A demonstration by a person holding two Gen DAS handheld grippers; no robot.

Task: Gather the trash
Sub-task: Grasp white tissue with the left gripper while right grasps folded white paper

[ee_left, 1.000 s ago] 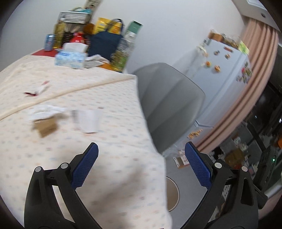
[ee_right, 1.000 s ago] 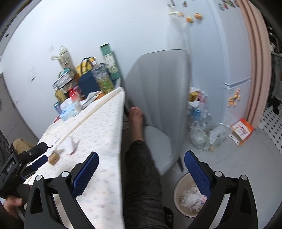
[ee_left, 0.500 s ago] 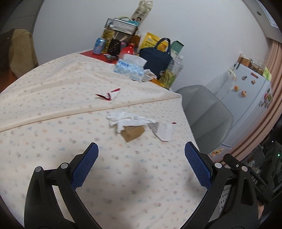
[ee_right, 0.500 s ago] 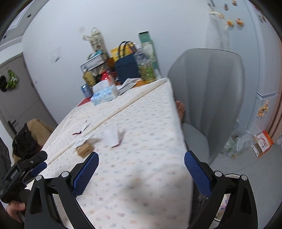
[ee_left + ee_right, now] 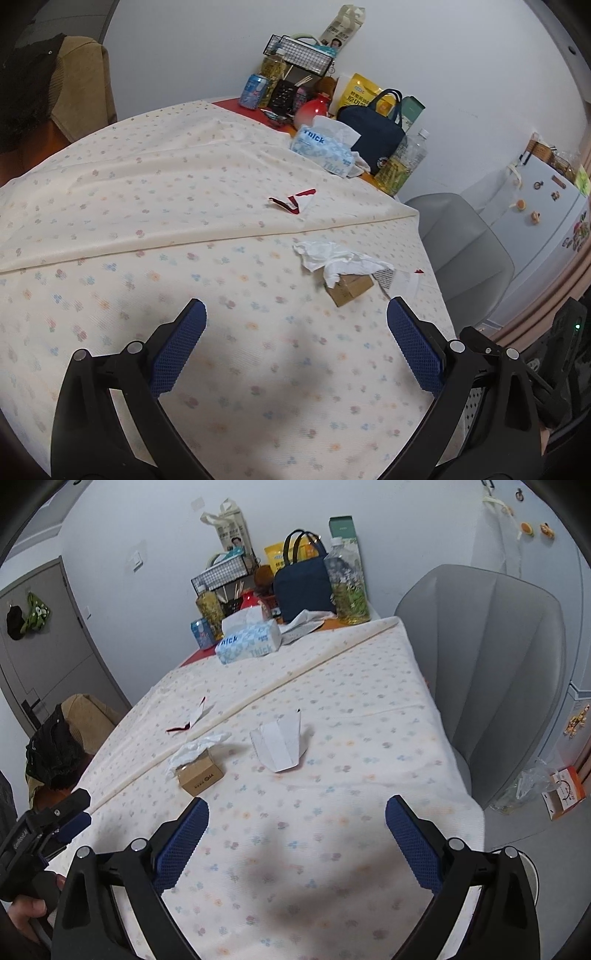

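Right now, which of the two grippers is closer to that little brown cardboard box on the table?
Hard to call; perhaps the right. The small cardboard box lies just ahead-left of the right gripper, and ahead-right of the left gripper. Both are open, touching nothing.

Crumpled tissue [image 5: 334,258] hides box [image 5: 349,289] top; bin [image 5: 529,867] mostly cut off.
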